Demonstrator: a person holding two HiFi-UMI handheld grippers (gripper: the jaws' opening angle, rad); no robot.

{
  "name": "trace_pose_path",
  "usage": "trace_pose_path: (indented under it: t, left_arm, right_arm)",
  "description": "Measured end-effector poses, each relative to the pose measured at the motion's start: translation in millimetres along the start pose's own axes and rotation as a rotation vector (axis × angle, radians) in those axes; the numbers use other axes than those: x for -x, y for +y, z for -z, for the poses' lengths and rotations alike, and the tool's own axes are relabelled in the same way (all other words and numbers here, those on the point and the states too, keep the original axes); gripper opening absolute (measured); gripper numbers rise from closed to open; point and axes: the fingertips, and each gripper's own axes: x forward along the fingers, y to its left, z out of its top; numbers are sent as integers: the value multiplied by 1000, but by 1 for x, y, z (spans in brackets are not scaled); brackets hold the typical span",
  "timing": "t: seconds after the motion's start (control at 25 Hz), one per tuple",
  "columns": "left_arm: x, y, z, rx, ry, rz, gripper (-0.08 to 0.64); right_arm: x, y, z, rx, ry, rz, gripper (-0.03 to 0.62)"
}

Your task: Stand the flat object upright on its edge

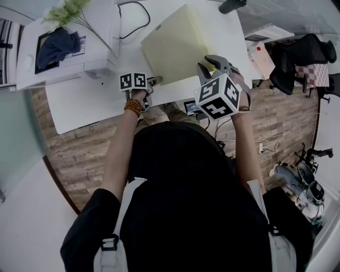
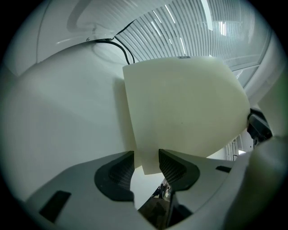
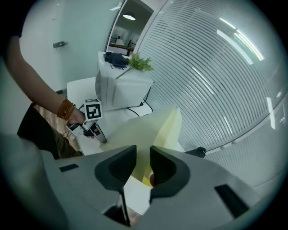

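A pale yellow flat board (image 1: 172,45) lies tilted on the white table (image 1: 79,101), its right side raised. My right gripper (image 1: 212,65) holds that raised right edge. In the right gripper view the thin board (image 3: 148,130) runs between the pads and the gripper (image 3: 143,164) is shut on it. My left gripper (image 1: 155,81) sits low at the board's near left corner. In the left gripper view the corner of the board (image 2: 180,103) pokes between the jaws, and the gripper (image 2: 146,166) stands open around it.
A white printer (image 1: 69,42) with a dark cloth (image 1: 56,45) and a green plant (image 1: 66,11) on top stands at the table's left. A black cable (image 1: 133,21) runs behind the board. A black chair (image 1: 303,58) stands on the wooden floor to the right.
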Motion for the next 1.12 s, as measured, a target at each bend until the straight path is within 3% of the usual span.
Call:
trace_pose_path:
  t: [0.28, 0.6, 0.88, 1.12]
  left_arm:
    - [-4, 2, 9, 55, -7, 6, 167]
    - [3, 3, 9, 45, -43, 7, 167]
    - [49, -34, -21, -213, -229, 34, 179]
    - [103, -102, -35, -550, -390, 58, 179]
  right_arm:
    - [10, 24, -23, 110, -11, 24, 75]
    - [15, 46, -38, 163, 19, -20, 72]
    - [30, 52, -47, 173, -160, -136, 77]
    - [75, 24, -73, -9, -589, -262, 107]
